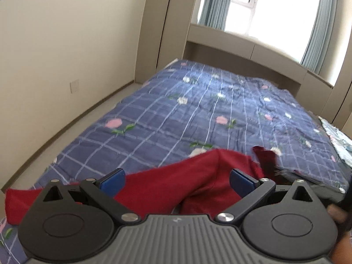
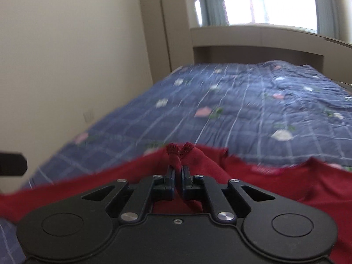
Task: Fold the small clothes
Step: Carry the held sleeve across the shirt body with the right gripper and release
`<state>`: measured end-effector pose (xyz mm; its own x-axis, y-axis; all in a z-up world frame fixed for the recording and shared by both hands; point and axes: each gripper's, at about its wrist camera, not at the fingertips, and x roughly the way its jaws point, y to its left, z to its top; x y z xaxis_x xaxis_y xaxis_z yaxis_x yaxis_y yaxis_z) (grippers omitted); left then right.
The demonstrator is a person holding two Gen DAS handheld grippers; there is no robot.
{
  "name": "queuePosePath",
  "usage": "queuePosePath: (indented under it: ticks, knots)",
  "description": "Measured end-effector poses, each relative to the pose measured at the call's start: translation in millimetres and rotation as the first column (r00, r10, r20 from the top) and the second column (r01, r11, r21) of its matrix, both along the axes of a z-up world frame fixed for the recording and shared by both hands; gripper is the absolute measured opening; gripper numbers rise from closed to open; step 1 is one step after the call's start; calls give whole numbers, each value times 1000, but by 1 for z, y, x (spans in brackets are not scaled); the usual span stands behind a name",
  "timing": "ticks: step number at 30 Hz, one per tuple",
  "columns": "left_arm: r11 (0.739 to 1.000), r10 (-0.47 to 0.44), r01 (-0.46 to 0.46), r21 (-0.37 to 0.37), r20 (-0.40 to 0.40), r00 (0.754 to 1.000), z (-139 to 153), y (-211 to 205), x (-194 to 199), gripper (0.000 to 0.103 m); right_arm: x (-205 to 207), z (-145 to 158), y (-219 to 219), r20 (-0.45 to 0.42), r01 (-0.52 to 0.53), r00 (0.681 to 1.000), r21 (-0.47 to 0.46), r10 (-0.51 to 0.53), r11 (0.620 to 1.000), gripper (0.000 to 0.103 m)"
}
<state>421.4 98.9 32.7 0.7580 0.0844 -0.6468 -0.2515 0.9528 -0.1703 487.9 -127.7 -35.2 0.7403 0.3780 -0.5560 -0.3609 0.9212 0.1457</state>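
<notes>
Right gripper (image 2: 178, 176) pinching bunched edge of red garment (image 2: 264, 182). Left gripper (image 1: 176, 181) spread wide over same cloth. Bed (image 1: 176, 114) beneath, toward 12 o'clock.

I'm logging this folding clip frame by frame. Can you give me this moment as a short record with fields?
setting: bed with a blue checked floral quilt
garment: small red fabric garment lying on the quilt's near end
left gripper: open, blue pads either side of the red cloth
right gripper: shut on a bunched edge of the garment
extras: patterned light cloth at the bed's right edge
background: bright window with grey-blue curtains
</notes>
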Motion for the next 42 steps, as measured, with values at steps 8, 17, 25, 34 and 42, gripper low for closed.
queuePosePath:
  ticks: [8, 17, 25, 34, 42]
  knots:
    - [999, -37, 37, -10, -41, 998, -36, -16, 16, 103, -18, -18, -4, 24, -104, 994, -100, 107, 990, 77]
    - [992, -120, 119, -34, -25, 993, -68, -57, 44, 103, -75, -14, -127, 202, 74, 979, -292, -14, 953, 102]
    - [994, -87, 88, 70, -9, 996, -117, -111, 84, 103, -37, -43, -236, 291, 458, 884, -378, -367, 804, 102]
    - [986, -23, 25, 167, -11, 1000, -140, -117, 82, 103, -18, -62, -287, 222, 576, 815, -404, -535, 710, 102]
    - [985, -17, 12, 171, 24, 1000, -146, -116, 77, 103, -100, -41, -253, 252, 372, 919, -299, -304, 879, 102]
